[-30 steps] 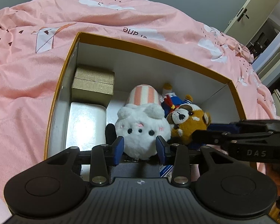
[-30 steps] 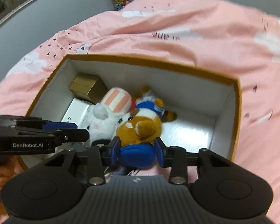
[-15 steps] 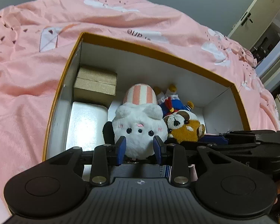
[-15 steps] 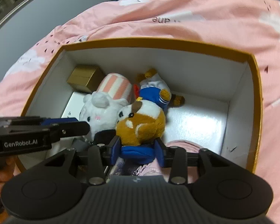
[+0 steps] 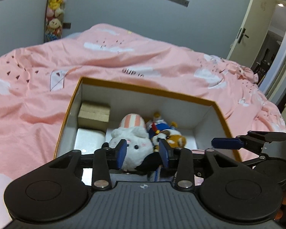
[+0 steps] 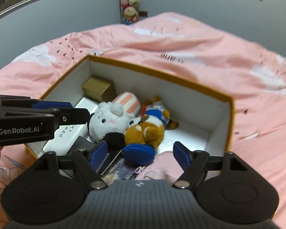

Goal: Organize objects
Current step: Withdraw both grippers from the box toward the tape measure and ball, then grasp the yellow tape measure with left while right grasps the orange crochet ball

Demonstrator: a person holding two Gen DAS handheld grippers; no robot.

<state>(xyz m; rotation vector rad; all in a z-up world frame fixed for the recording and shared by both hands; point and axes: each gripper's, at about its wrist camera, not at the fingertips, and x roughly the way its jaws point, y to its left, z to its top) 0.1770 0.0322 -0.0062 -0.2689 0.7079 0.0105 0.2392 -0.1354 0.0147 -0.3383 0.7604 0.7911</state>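
Right gripper (image 6: 141, 155) opening wide, clear of the brown plush (image 6: 146, 131).

Right hand-held gripper (image 6: 141, 155) opening off brown plush (image 6: 145, 133), both lifted back.

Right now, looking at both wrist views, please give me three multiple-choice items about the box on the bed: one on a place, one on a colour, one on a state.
1. Where does the gold box sit?
A. in a far corner of the orange-rimmed box
B. on the bedspread
C. on top of the white plush

2. What colour is the bedspread?
A. green
B. pink
C. grey

3. How do the right gripper jaws stand?
A. clamped on the gold box
B. fully shut, empty
C. apart, gripping nothing

Answers:
1 A: it stands inside, against the far walls.
2 B: pink cloth surrounds the box.
3 C: the jaws are opening, and the brown plush lies free between them.
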